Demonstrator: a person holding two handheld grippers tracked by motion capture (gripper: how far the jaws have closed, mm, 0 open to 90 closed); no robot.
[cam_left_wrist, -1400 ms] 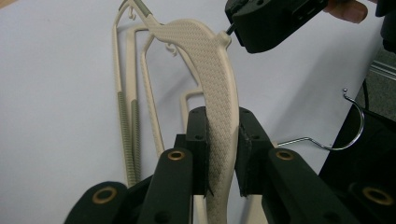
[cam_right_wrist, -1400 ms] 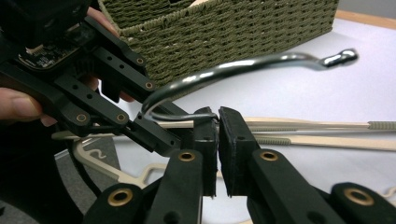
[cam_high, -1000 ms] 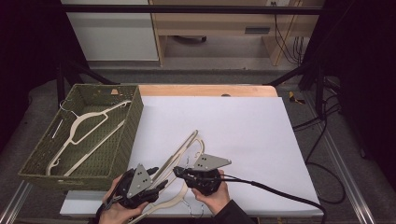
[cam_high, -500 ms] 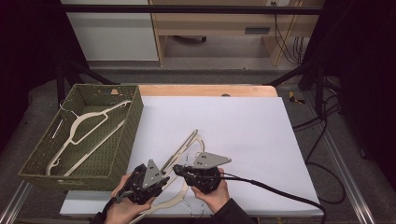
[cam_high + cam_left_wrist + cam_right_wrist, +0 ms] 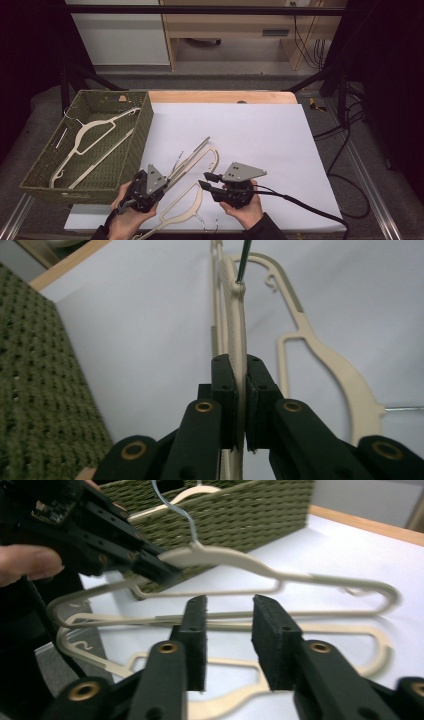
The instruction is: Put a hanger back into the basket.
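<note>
Near the front edge of the table, the left tongs (image 5: 161, 183) pinch the upper hanger (image 5: 195, 159) by its shoulder, just below the wire hook, lifting that end clear of the white sheet (image 5: 260, 135). Its long axis runs away from the tongs toward the middle of the table, slanting to the right. The right tongs (image 5: 206, 181) hover just beside it, spread and holding nothing, pointing leftward at the hanger's bar. A second hanger (image 5: 182, 202) lies flat on the sheet under both, closer to the front edge. By my reckoning the left hand carries the job, since the woven basket (image 5: 142, 127) sits at the table's left edge, right next to it, with another hanger (image 5: 95, 131) already inside. Beyond the far edge stand pale cabinets and loose cables on a dark floor.
</note>
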